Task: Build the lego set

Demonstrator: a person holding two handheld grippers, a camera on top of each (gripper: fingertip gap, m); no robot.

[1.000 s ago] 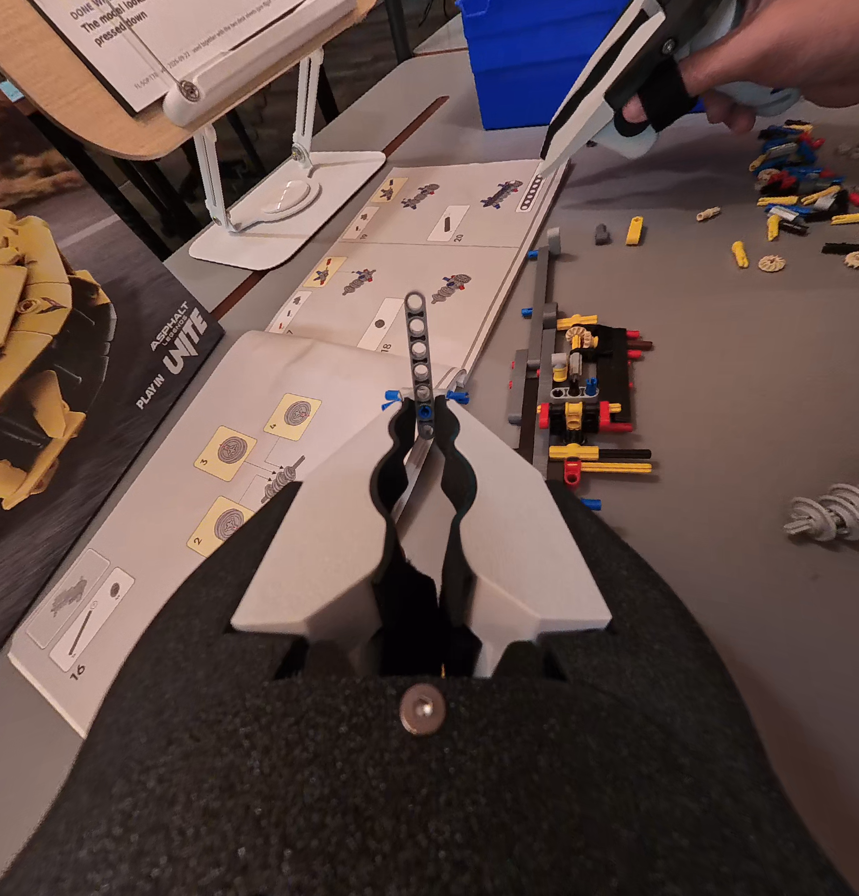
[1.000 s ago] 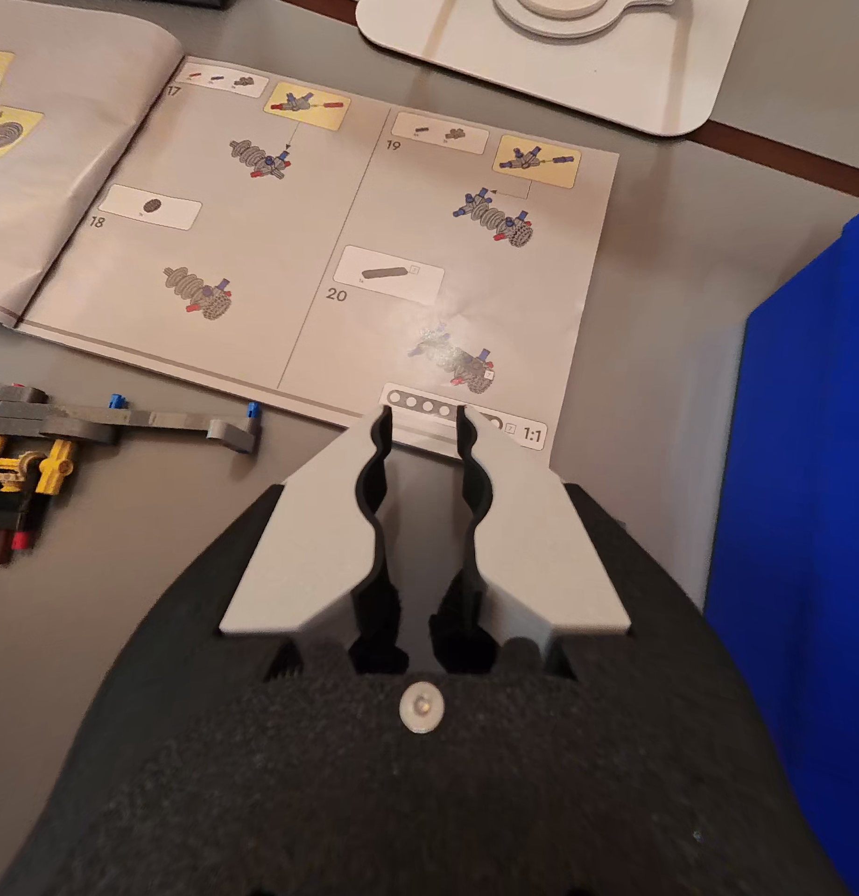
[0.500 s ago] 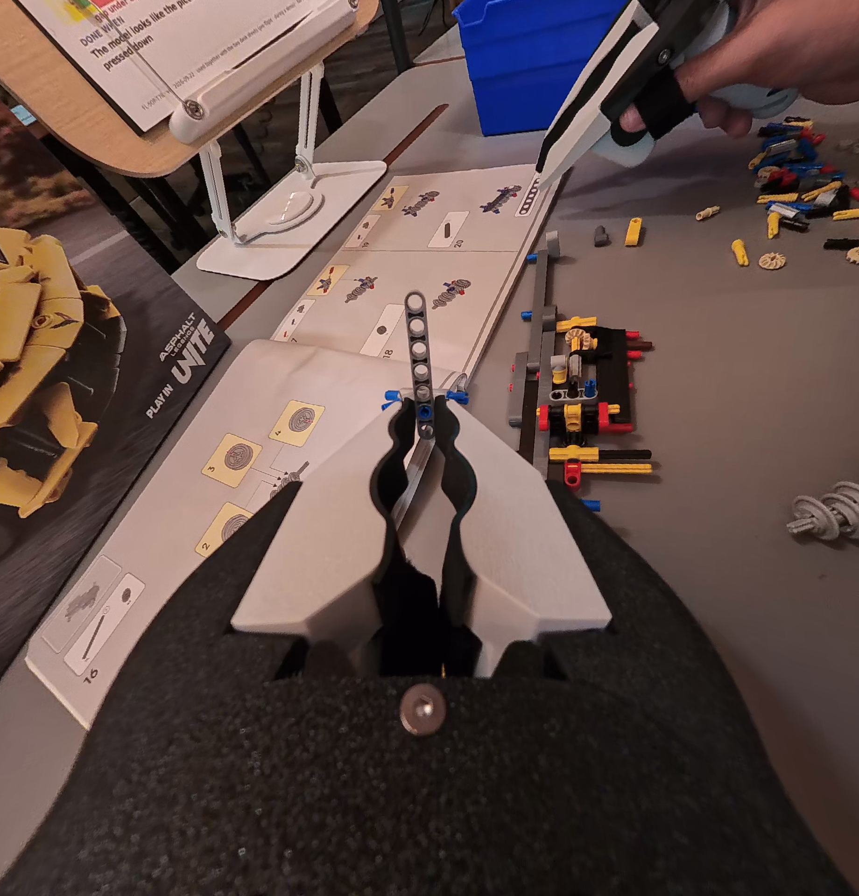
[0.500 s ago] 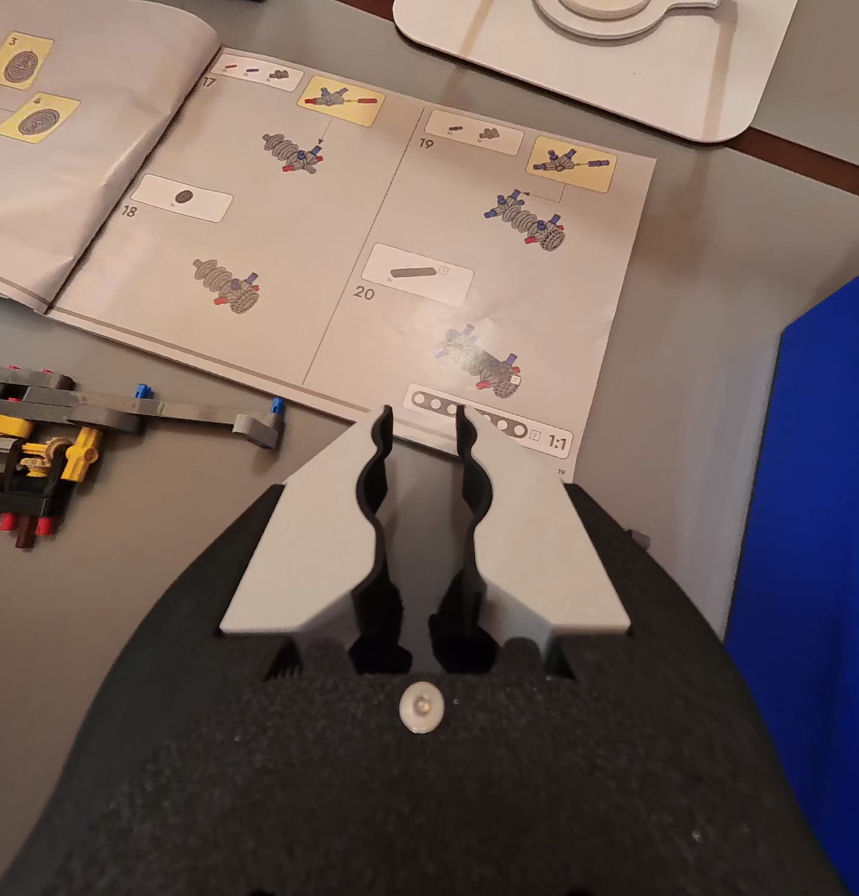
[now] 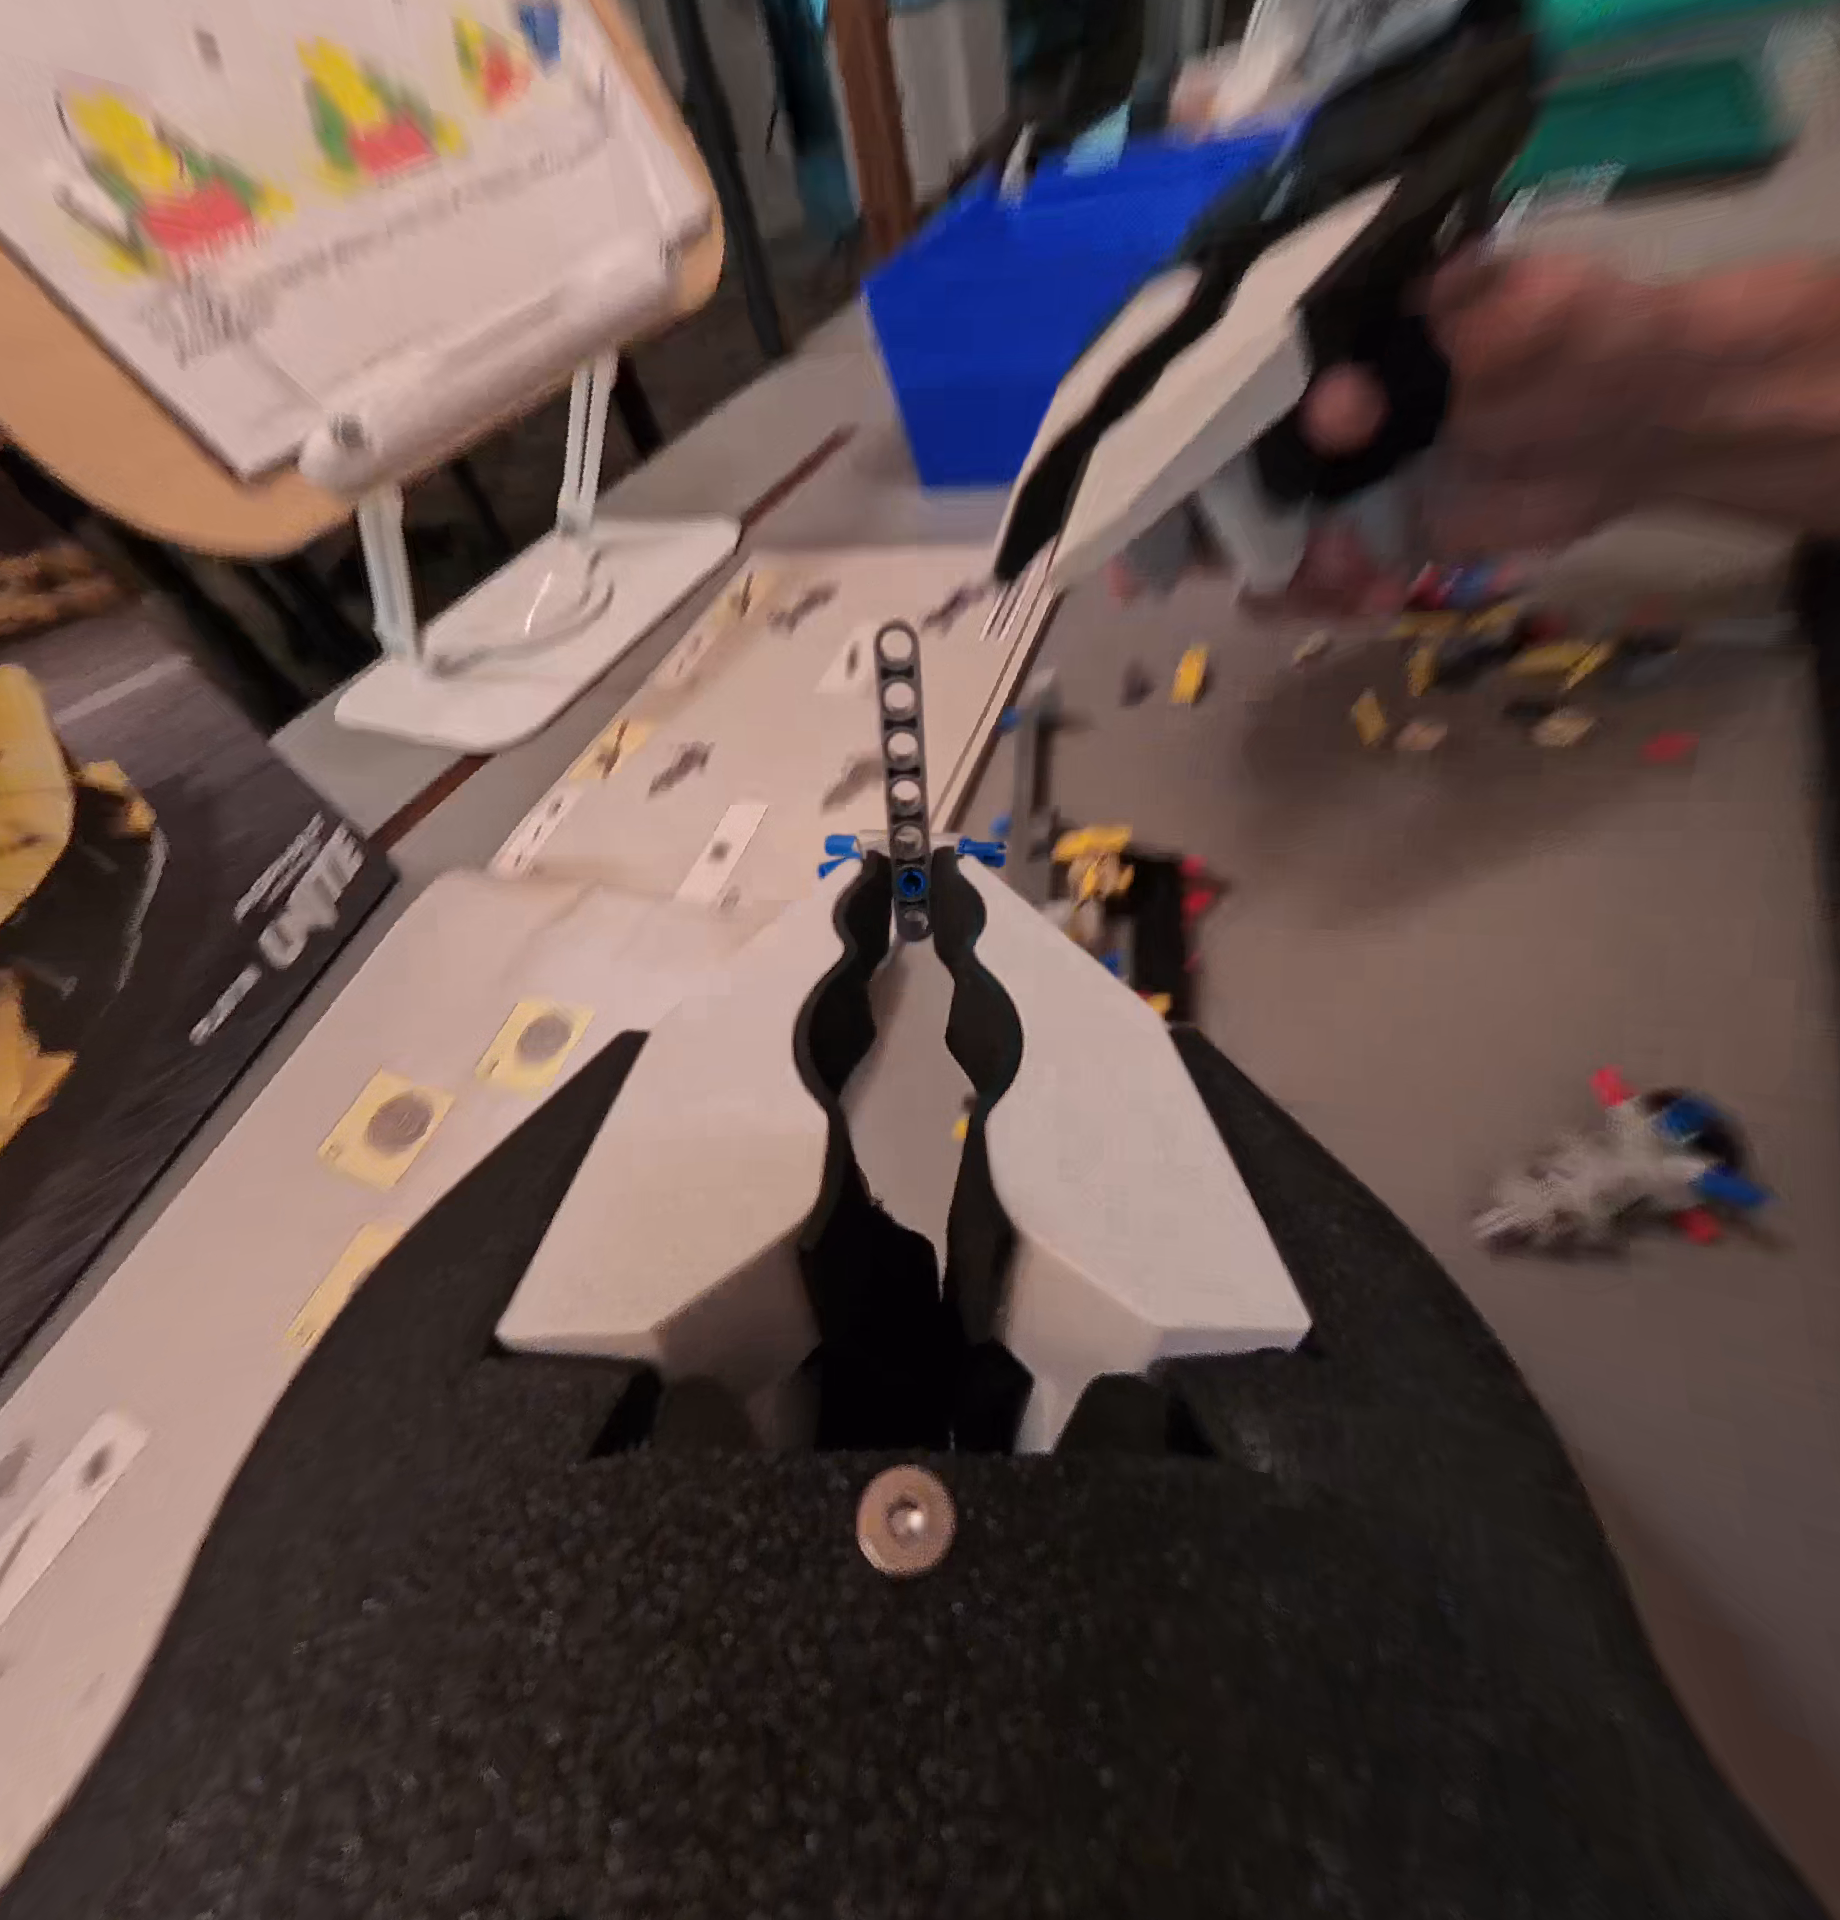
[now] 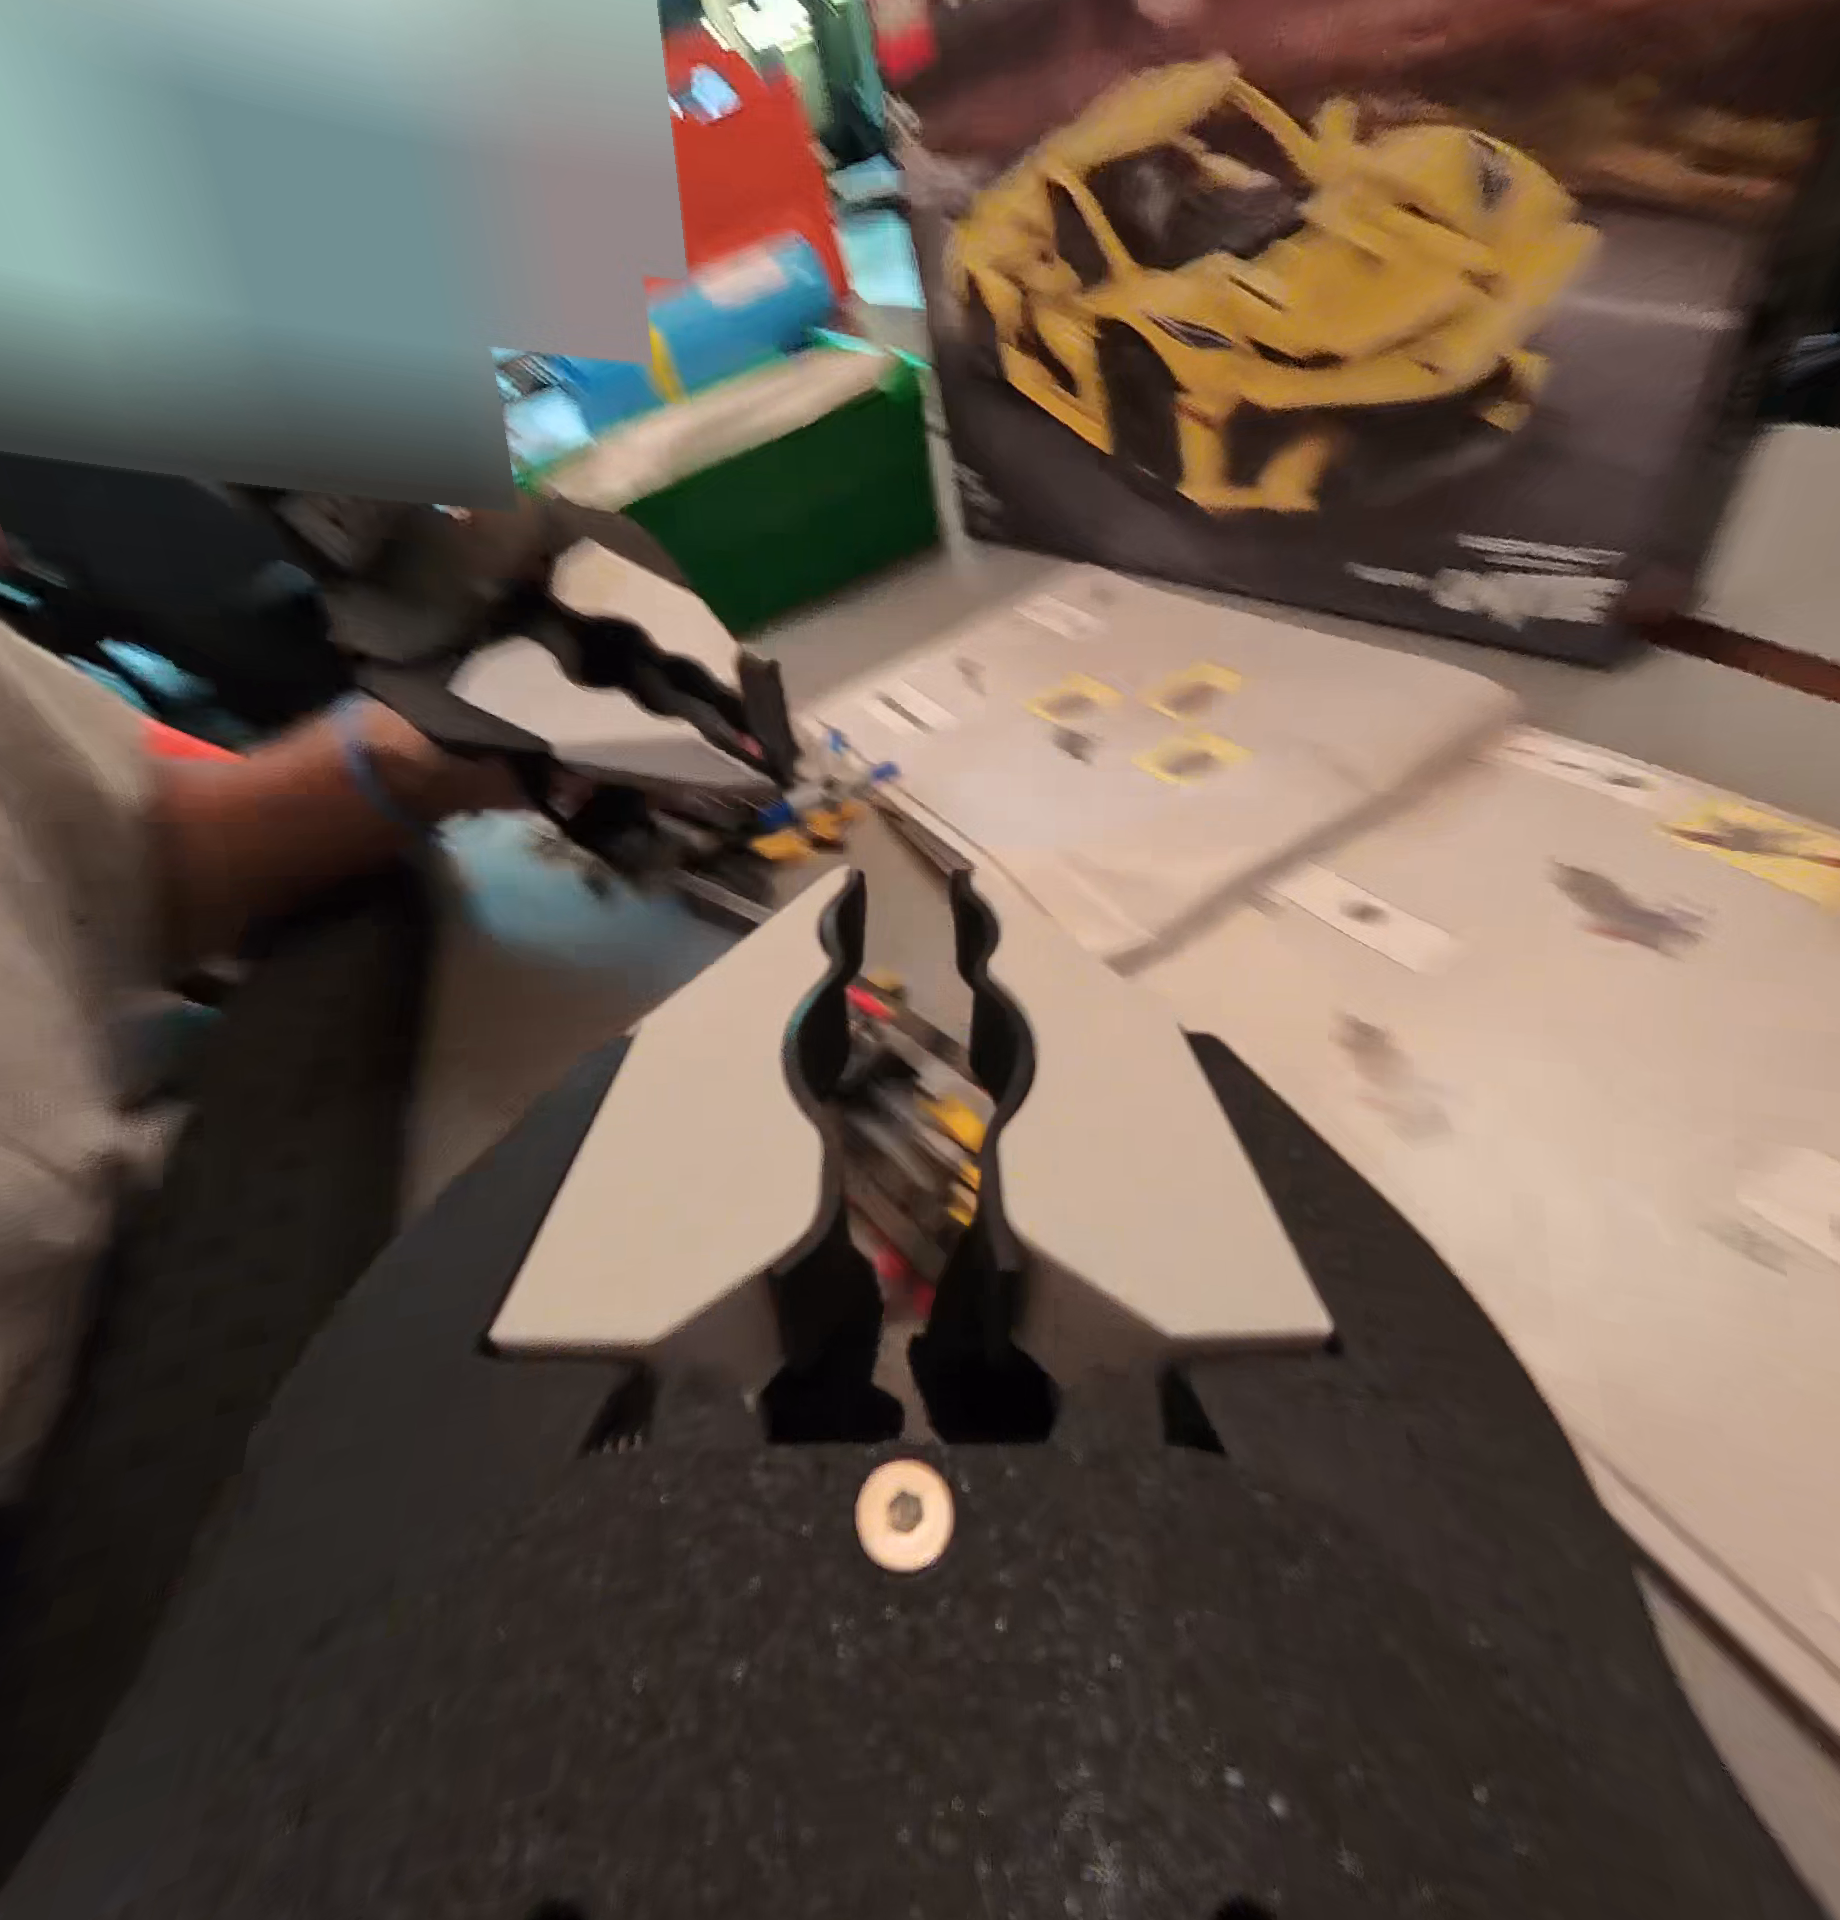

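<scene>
My left tool (image 5: 908, 883) is closed down on a dark grey holed liftarm beam (image 5: 903, 779), gripped at its near end; the beam stands up and away from the tips, with a blue pin (image 5: 910, 884) seated in a hole at the grip point and small blue pin ends (image 5: 838, 845) sticking out to either side. Under and beyond it lies the open instruction booklet (image 5: 625, 935) on the grey tabletop (image 5: 1415, 987). Just right of the booklet's edge sits the partly built assembly (image 5: 1124, 904), black with yellow and red parts, blurred. Farther right a grey gear-and-axle subassembly (image 5: 1622, 1174) with red and blue pins lies alone, well apart from the build. Loose yellow, black and red pieces (image 5: 1487, 675) are scattered toward the far right. My right tool (image 5: 1041, 561) hangs above the booklet's far corner, held in my hand (image 5: 1622, 384), in front of a blue bin (image 5: 1009, 312). In the right wrist view the right tool (image 6: 905, 894) is part open with nothing between its tips; the assembly (image 6: 916, 1132) shows through the gap, out of focus. Ahead of it the left tool (image 6: 770, 748) with its beam (image 6: 762, 694) is near the booklet (image 6: 1259, 831). The set's box (image 6: 1311, 343), showing a yellow car, stands upright behind the booklet. A white document stand (image 5: 542, 665) rests at far left. Both views are motion-blurred.
</scene>
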